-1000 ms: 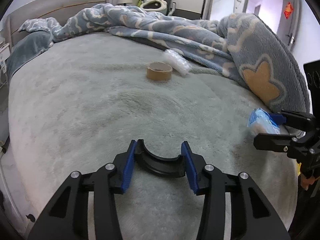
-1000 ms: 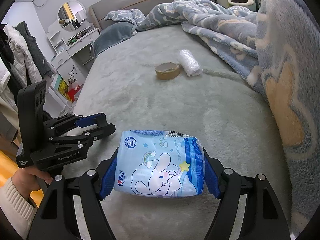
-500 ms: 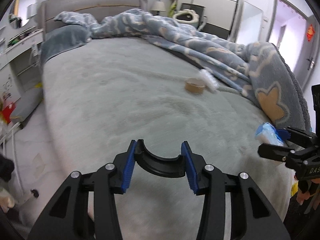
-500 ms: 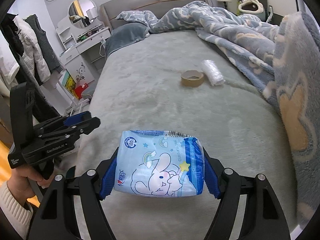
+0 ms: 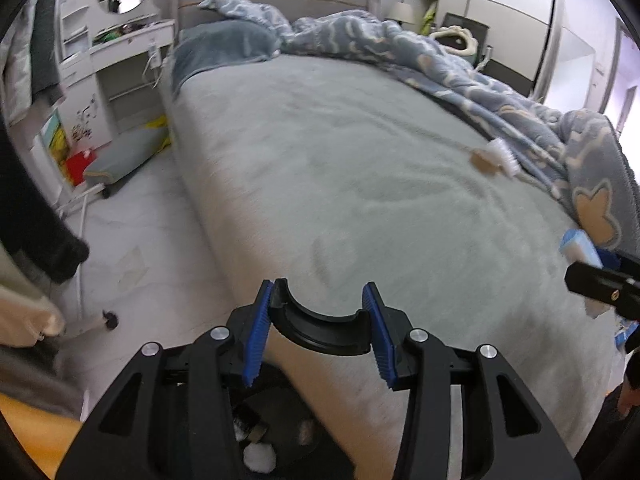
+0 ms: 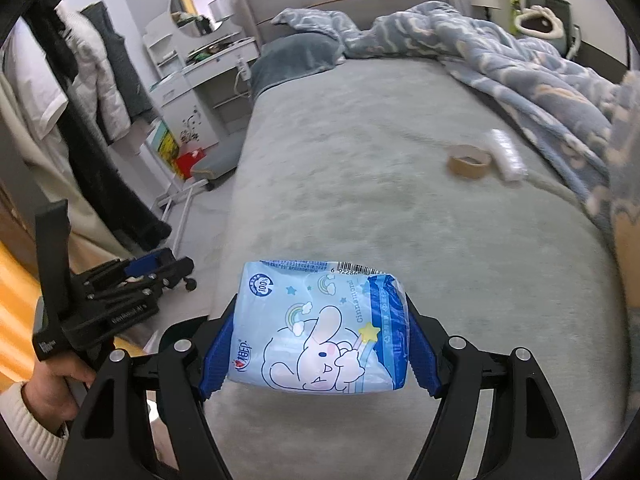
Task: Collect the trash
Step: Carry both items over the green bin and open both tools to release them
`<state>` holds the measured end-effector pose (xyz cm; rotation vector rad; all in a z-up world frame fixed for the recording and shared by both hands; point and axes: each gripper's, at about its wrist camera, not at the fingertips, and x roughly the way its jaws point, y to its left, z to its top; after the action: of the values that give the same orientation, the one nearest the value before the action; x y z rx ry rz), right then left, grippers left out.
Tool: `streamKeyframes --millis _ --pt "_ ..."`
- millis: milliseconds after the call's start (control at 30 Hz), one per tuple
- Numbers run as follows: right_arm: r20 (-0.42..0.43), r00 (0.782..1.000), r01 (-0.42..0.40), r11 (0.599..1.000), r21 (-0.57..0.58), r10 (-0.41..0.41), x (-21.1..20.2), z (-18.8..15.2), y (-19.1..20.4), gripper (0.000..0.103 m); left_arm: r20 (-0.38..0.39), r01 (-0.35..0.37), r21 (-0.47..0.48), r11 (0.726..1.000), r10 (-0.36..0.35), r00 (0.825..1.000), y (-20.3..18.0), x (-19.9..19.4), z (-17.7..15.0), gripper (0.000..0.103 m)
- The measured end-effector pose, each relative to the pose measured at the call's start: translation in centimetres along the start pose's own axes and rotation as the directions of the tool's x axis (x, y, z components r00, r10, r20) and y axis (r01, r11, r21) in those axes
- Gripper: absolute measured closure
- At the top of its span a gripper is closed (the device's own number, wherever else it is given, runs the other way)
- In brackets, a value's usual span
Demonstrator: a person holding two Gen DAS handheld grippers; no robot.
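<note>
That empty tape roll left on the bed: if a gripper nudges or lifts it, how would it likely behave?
The tape roll looks like a bare cardboard ring, so probably light and fairly stiff. It lies flat on the plush bed cover, so it will likely slide, not roll.

Home bedrm: bed [image 5: 360, 184] w/ blanket [image 6: 520, 64], dresser w/ mirror [image 6: 198, 6].

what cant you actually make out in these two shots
- Bin, left wrist view: dark container with white scraps, mostly behind the left gripper.
- Tape roll and plastic roll, left wrist view: small, motion-blurred.
- Tissue pack, left wrist view: cut by the right gripper at the edge.
- Black curved piece: identity unclear.
</note>
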<state>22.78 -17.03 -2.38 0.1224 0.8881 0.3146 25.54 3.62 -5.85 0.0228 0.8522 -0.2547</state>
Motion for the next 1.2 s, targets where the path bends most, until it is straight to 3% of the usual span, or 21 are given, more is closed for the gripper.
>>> streamKeyframes --millis 300,467,800,900,1100,1200 --pt "-0.023 0.998 -0.056 0.997 -0.055 0.055 1.3 0.1 5.1 0.029 -0.143 -0.039 -0.215 0.976 0.009 0.99 5.3 1.4 -6.5 0.055" --pt "-0.033 0.994 -0.104 0.992 -0.069 0.102 2.2 0.3 7.9 0.029 -0.219 -0.094 -0.244 0.965 0.04 0.975 7.5 1.4 -9.4 0.055" --pt "-0.111 0.979 -0.182 0.975 -0.124 0.169 6.0 -0.2 13.9 0.029 -0.384 -0.168 -0.324 0.931 0.033 0.923 12.2 2.8 -14.0 0.055" --pt "-0.152 0.971 -0.207 0.969 -0.134 0.187 7.4 -0.5 15.2 0.029 -0.437 -0.164 -0.386 0.908 -0.024 0.899 13.8 3.7 -15.6 0.055" --pt "-0.241 0.954 -0.225 0.959 -0.17 0.181 10.7 -1.7 17.6 0.029 -0.467 -0.158 -0.439 0.885 -0.074 0.881 15.4 3.9 -17.0 0.049" --pt "-0.27 0.945 -0.236 0.956 -0.174 0.184 12.1 -2.1 18.3 0.029 -0.453 -0.169 -0.44 0.882 -0.056 0.89 16.3 3.2 -17.0 0.039"
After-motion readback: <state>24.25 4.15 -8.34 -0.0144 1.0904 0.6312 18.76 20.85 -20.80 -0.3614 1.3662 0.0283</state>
